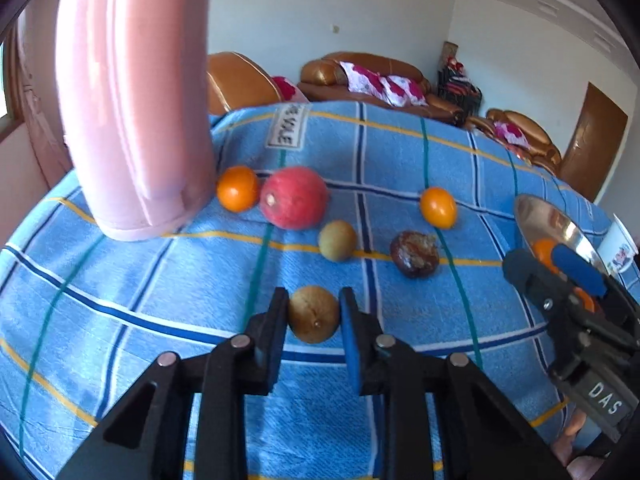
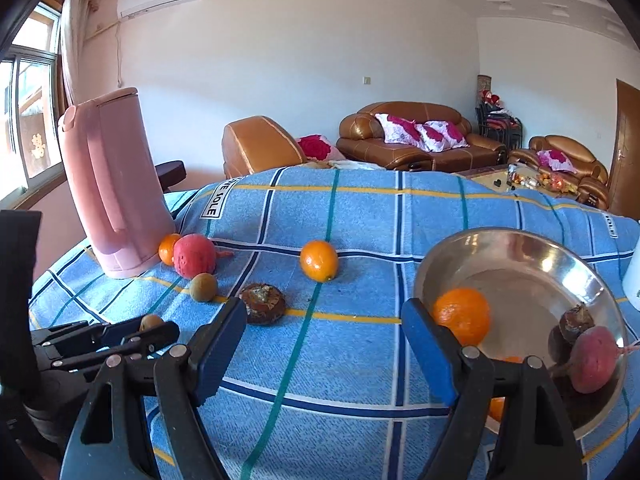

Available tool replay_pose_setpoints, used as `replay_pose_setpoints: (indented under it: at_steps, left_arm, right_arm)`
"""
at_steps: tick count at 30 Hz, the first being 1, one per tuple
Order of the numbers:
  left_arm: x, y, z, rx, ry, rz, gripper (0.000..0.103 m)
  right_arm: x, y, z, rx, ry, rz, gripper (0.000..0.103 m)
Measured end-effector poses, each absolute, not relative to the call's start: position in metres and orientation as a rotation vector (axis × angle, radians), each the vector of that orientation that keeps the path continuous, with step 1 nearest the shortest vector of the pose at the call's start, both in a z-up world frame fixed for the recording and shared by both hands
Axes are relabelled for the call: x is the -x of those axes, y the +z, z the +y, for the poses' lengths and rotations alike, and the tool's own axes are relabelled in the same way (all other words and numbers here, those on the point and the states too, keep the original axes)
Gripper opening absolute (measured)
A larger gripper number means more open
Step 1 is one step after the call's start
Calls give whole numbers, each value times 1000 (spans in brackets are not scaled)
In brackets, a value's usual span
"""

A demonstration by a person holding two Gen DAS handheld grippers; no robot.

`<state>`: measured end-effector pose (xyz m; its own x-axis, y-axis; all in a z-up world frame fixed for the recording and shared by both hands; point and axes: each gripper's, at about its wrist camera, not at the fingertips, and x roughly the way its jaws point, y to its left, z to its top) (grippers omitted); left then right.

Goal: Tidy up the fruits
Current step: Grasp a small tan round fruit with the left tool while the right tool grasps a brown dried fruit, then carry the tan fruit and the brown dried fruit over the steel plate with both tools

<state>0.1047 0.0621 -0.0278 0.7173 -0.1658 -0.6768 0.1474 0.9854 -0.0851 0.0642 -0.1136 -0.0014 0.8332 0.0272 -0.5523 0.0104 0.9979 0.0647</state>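
Far left: pink kettle (image 2: pixel 114 188) standing tilted on the blue checked cloth (image 2: pixel 360 216), its top cut off in the left wrist view. Tucked against its base, half-hidden orange (image 2: pixel 168 248) touching a red fruit (image 2: pixel 195 256). Left hand-held gripper (image 1: pixel 314 312) clenched on a small tan fruit (image 1: pixel 314 314), pads pressing both sides; mostly hidden in the right wrist view. Beyond: greenish fruit (image 1: pixel 337 240), dark shrivelled fruit (image 1: pixel 415 254), lone orange (image 1: pixel 438 207), open cloth between. Right hand-held gripper (image 2: pixel 324 344) released, nothing between its fingers. Steel bowl (image 2: pixel 532 256) near the cloth's right edge, holding an orange (image 2: pixel 462 314), dark fruit, red fruit.
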Motion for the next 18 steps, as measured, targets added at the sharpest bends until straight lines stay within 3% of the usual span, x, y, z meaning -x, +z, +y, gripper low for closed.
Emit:
replay_pose_setpoints:
  at_steps: [5, 9, 14, 17, 18]
  left_arm:
    - [-101, -14, 82, 48, -48, 644, 27]
    - [-105, -15, 91, 79, -30, 657, 27]
    - [-106, -14, 92, 67, -3, 645, 27]
    - [-106, -16, 91, 65, -2, 648, 27]
    - [-106, -17, 91, 62, 1, 649, 27]
  right_arm:
    - [-100, -11, -89, -9, 71, 673, 80]
    - [-129, -24, -78, -3, 101, 776, 68]
    - [-148, -37, -69, 7, 108, 872, 67]
    - [-149, -38, -71, -4, 108, 885, 60]
    - [-148, -38, -71, 6, 97, 884, 52]
